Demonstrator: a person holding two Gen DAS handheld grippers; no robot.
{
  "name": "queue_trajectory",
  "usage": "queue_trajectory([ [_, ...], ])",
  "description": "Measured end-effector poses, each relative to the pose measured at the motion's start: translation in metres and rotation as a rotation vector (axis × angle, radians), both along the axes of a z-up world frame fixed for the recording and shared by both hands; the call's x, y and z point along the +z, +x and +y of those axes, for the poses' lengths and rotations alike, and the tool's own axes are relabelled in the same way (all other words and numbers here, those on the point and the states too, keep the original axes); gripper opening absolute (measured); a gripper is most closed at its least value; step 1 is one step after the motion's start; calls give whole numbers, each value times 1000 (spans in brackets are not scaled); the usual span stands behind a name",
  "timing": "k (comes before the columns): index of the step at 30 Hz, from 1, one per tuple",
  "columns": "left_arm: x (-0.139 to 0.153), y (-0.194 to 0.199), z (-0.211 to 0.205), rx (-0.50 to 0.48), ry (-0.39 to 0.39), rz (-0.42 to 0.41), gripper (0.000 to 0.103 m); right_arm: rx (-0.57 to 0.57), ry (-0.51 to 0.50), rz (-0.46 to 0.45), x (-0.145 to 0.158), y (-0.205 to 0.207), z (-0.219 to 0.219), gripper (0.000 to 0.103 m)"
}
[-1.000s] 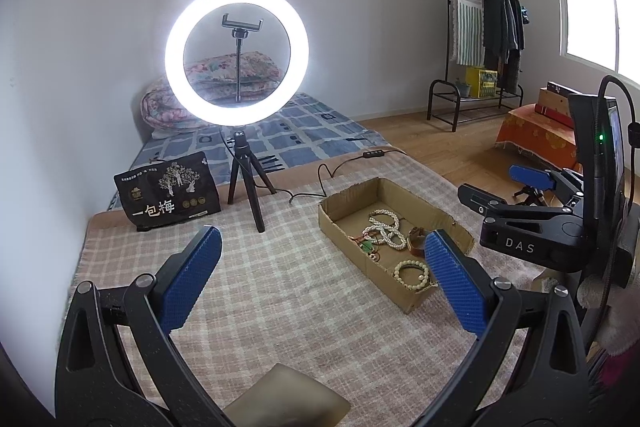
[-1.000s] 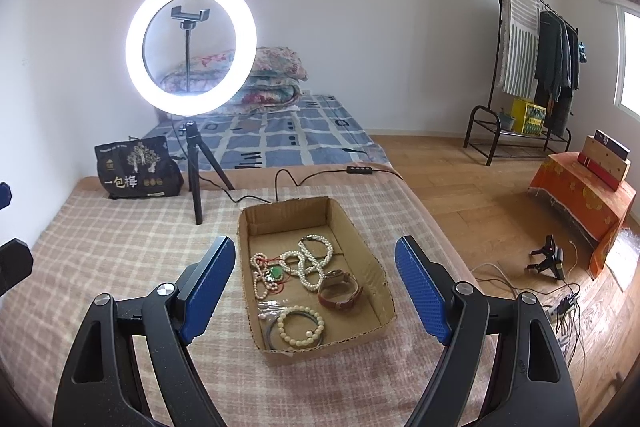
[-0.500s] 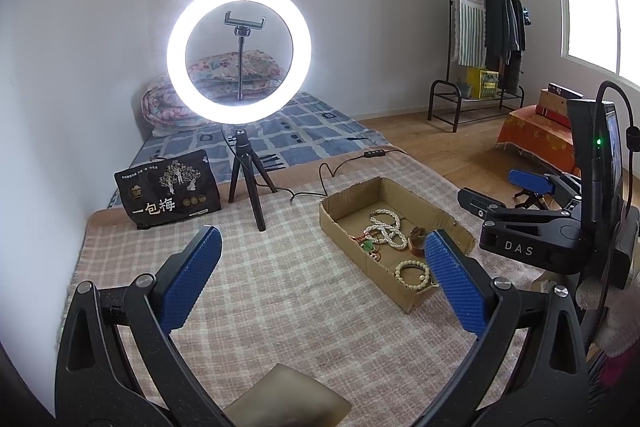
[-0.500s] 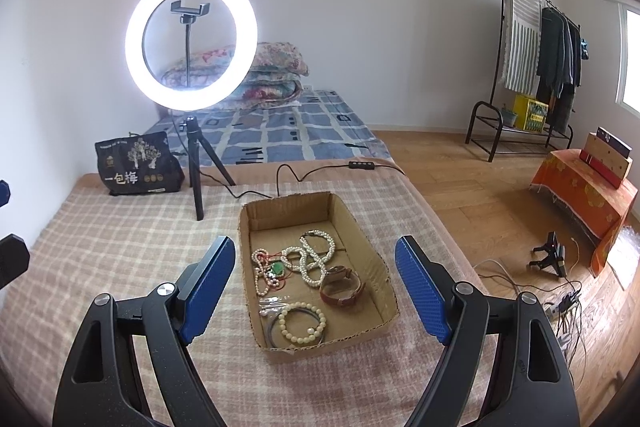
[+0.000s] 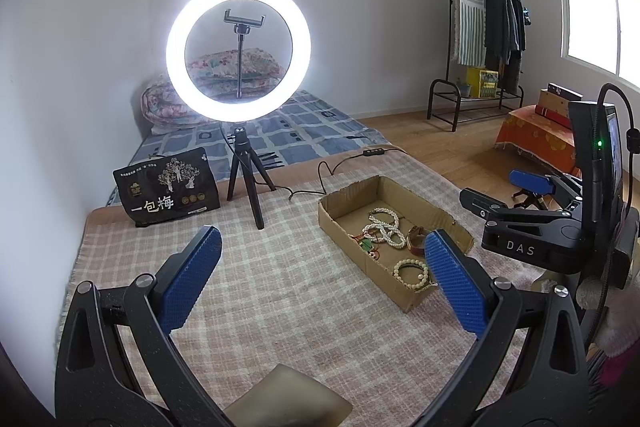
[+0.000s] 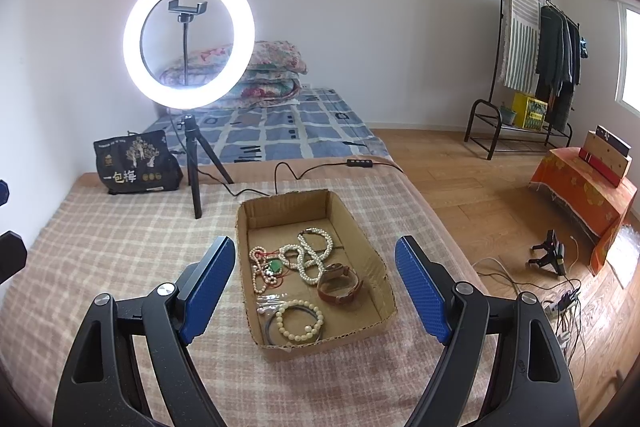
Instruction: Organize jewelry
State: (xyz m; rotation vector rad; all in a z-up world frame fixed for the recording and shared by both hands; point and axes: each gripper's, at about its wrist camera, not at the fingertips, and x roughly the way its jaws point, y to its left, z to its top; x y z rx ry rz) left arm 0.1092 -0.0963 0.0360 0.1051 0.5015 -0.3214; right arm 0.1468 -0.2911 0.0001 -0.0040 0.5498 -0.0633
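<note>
A shallow cardboard box (image 6: pixel 370 251) lies on the checked blanket and holds jewelry: pearl necklaces (image 6: pixel 308 259), a green pendant (image 6: pixel 275 267), a brown leather watch (image 6: pixel 340 285) and a cream bead bracelet (image 6: pixel 298 319). My right gripper (image 6: pixel 314 285) is open and empty, held above the box's near end. My left gripper (image 5: pixel 320 275) is open and empty, above the blanket to the left of the box (image 5: pixel 348 207). The right gripper (image 5: pixel 524 215) shows at the right of the left wrist view.
A lit ring light (image 6: pixel 188 39) on a black tripod (image 6: pixel 196 167) stands behind the box, its cable (image 6: pixel 296 171) running along the blanket's far edge. A black printed bag (image 6: pixel 134 163) sits far left. A tan object (image 5: pixel 288 399) lies below the left gripper. The blanket edge drops to wood floor on the right.
Both grippers have shifted slightly; the box sits a little lower and nearer in the right wrist view. Both stay open and empty.
</note>
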Motion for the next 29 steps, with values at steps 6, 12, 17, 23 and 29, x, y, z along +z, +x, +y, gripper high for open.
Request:
queue_trajectory([
  [6, 0, 0, 1, 0, -1, 1, 103, -5, 3, 5, -2, -2, -4, 82],
  [12, -1, 0, 0, -4, -2, 7, 103, 3, 17, 17, -4, -1, -5, 82],
  [17, -1, 1, 0, -1, 0, 5, 103, 3, 18, 18, -4, -1, -5, 82],
  [23, -4, -2, -2, 7, -2, 2, 103, 2, 18, 23, -4, -1, -4, 82],
  [29, -5, -5, 2, 6, 0, -11, 103, 5, 17, 27, -5, 0, -5, 82],
])
